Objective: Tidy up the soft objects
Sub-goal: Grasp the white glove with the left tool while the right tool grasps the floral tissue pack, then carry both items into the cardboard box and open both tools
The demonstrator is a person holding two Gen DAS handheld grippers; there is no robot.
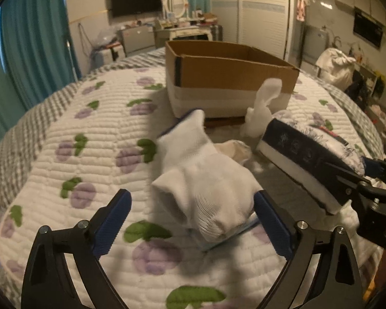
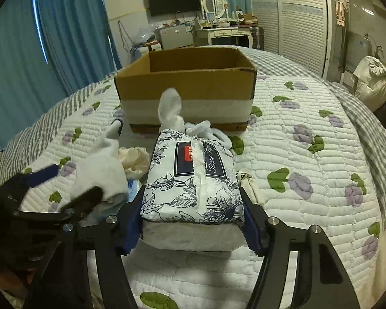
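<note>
The tissue pack (image 2: 193, 180) is pinched in the right gripper (image 2: 193, 221), off the quilt (image 2: 308, 180). The left gripper (image 1: 193, 221), spread wide, straddles a white sock (image 1: 205, 180). The cardboard box (image 2: 187, 87) beyond looks unfilled; most sorting remains.

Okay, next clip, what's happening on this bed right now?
A person is tidying soft items on a quilted bed with two handheld tools. The right tool is clamped on the sides of a floral tissue pack, pointed toward an open cardboard box. The left tool is open, its fingers either side of a white sock lying on the quilt; whether they touch it is unclear. More white socks sit against the box front. Nothing can be seen inside the box from here.
</note>
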